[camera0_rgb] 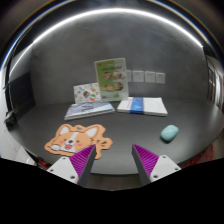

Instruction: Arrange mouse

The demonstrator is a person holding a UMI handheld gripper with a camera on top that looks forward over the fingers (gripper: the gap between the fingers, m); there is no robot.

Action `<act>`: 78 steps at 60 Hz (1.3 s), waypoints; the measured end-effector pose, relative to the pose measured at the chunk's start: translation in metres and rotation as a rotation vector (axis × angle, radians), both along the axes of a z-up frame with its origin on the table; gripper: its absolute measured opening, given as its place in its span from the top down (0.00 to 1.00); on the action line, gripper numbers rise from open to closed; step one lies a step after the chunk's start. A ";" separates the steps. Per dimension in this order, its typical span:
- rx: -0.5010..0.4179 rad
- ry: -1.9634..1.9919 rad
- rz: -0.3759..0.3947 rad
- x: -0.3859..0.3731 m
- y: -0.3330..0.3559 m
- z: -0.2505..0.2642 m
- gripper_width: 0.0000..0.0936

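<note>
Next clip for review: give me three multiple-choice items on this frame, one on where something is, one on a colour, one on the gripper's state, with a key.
1. Where does the mouse lie?
A. on the bare table, ahead and right of the fingers
B. on the corgi-shaped mouse pad
C. on the open book

2. What colour is the mouse?
A. black
B. pale teal
C. red

3. What is the gripper doing?
A. shut on the mouse
B. shut on the mouse pad
C. open, holding nothing

Key: 1 A, the mouse sits alone on the dark table, apart from pad and book. 2 B, its shell looks light blue-green. 3 C, a wide gap separates the purple pads with nothing between them.
</note>
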State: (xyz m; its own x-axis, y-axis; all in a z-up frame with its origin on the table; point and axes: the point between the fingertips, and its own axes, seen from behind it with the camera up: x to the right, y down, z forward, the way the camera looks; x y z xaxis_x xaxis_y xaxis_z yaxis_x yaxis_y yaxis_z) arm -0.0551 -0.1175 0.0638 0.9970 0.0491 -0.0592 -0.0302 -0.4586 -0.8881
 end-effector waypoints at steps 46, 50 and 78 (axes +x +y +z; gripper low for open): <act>-0.134 -0.035 0.016 0.213 0.144 -0.080 0.19; -0.141 -0.036 0.003 0.214 0.156 -0.080 0.17; 0.083 -0.026 -0.155 0.170 0.117 0.054 0.55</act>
